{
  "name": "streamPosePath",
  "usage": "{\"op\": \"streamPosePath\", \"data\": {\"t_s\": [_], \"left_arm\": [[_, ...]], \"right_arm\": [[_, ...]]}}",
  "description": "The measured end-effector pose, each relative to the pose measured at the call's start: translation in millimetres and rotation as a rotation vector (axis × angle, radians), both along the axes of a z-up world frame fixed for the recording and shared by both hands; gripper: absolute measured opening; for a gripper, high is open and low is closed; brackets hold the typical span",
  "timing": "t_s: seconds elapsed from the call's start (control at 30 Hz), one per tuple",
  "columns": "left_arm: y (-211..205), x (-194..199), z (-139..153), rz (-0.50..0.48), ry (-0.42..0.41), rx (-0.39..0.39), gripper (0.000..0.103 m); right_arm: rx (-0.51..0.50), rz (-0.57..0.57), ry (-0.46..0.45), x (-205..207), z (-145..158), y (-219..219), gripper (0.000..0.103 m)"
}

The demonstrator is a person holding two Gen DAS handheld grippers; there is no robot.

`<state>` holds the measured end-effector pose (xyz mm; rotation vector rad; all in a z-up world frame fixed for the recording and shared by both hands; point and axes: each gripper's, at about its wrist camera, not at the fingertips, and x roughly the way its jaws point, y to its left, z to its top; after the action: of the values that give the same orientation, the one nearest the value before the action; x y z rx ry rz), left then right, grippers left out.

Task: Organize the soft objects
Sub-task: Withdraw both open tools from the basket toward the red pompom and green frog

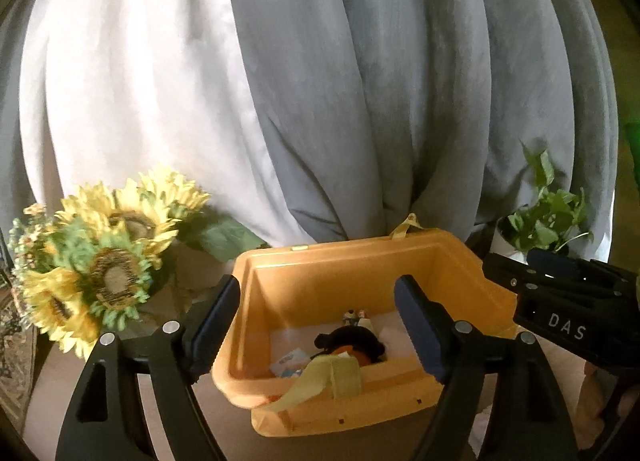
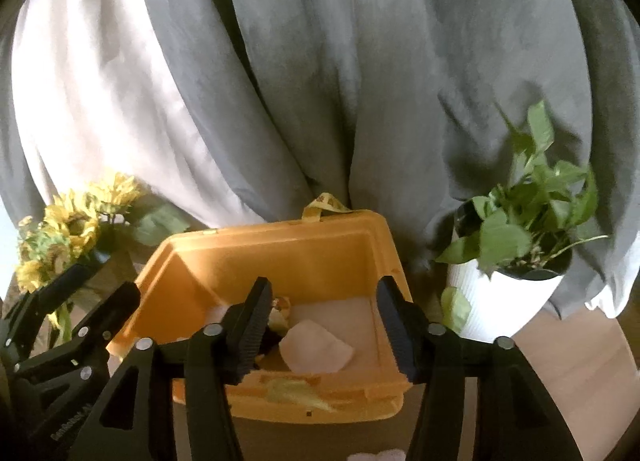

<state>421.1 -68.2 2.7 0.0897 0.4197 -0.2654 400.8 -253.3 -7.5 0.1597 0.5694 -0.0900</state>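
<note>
An orange-yellow bin [image 1: 320, 269] [image 2: 224, 269] stands on the table in front of both grippers. Inside it lie a black and orange soft toy [image 1: 352, 345], small bits beside it, and a pale pink soft piece [image 2: 316, 349]. A yellow-green strap [image 1: 324, 381] hangs over the bin's near rim. My left gripper [image 1: 320, 325] is open and empty, its fingers astride the bin's opening. My right gripper [image 2: 324, 325] is open and empty above the bin's near side. The right gripper also shows at the right edge of the left wrist view [image 1: 560, 301], and the left gripper at the left of the right wrist view [image 2: 60, 325].
A bunch of artificial sunflowers [image 1: 100, 261] [image 2: 68, 233] stands left of the bin. A white pot with a green plant [image 2: 508, 289] [image 1: 548, 217] stands to its right. Grey and white curtains [image 1: 320, 81] hang close behind. The wooden table top [image 2: 580, 361] shows at the right.
</note>
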Motion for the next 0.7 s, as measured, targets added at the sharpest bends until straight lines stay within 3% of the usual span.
{"op": "streamPosePath", "data": {"t_s": [0.17,0.7], "left_arm": [[10,-29,5,0.004,-0.018,0.003,0.081],[31,-103,2,-0.024,-0.043,0.058,0.085]], "right_arm": [[-0.006,-0.013,-0.028,-24,11,6,0.067],[-0.015,-0.089,-0.044,-105,11,17,0.076]]}}
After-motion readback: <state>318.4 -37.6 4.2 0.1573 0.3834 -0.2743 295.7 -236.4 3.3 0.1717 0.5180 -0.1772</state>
